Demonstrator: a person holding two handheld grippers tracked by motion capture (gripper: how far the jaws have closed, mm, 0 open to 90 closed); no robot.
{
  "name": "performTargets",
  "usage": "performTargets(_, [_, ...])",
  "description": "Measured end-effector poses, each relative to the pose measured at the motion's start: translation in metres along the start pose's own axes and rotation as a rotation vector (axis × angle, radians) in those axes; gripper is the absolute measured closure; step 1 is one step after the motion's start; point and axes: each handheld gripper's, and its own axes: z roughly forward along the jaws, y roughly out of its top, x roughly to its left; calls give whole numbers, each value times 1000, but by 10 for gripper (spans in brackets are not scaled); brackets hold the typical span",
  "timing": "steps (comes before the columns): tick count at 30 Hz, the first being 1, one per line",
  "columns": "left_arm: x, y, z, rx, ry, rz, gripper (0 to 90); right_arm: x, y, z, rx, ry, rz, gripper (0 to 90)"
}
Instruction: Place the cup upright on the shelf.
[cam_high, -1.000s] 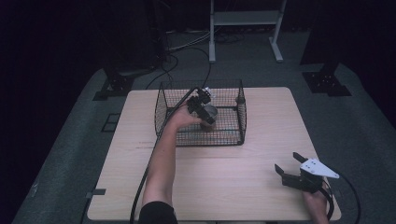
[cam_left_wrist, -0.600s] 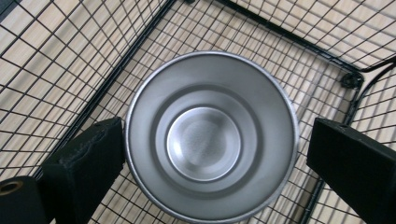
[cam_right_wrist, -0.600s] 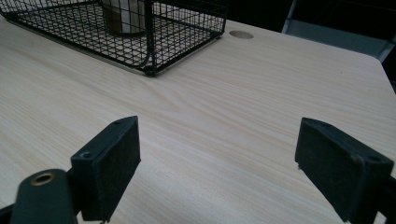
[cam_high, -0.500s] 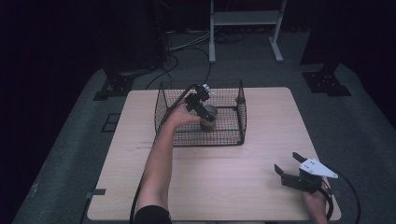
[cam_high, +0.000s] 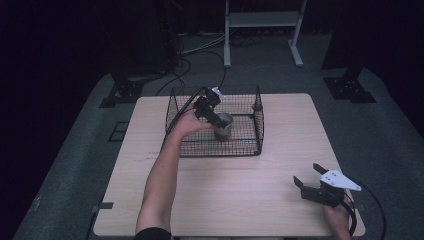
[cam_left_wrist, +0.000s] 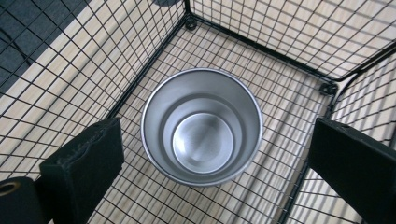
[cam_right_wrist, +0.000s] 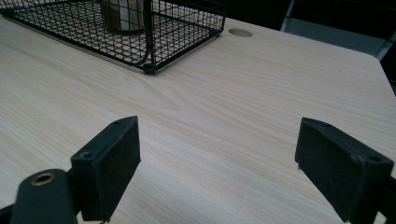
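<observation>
Left gripper (cam_left_wrist: 210, 163) now higher above steel cup (cam_left_wrist: 201, 126) in wire basket (cam_high: 257, 125), jaws spread.

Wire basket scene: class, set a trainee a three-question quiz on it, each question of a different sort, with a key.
1. True or false: the metal cup stands upright inside the wire basket.
2. Multiple choice: the left gripper is
A. shut on the cup
B. open above the cup
C. resting on the bare table
3. Fill in: the right gripper is over the table at its near ____ corner.

Key:
1. True; it is empty, mouth up.
2. B; its jaws stand apart either side of the cup, not touching it.
3. Right; its jaws are open and hold nothing.
</observation>
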Motion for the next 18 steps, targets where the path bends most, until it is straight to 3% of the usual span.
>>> performTargets(8, [-11,2,-15,-40,5,30,28,0,0,0,1,-7,7,135])
performTargets(15, [-14,-6,-25,-90,4,13,28,1,0,0,6,-7,-3,134])
performTargets(18, [-14,-9,-29,-90,-5,9,27,1,0,1,9,-9,-6,135])
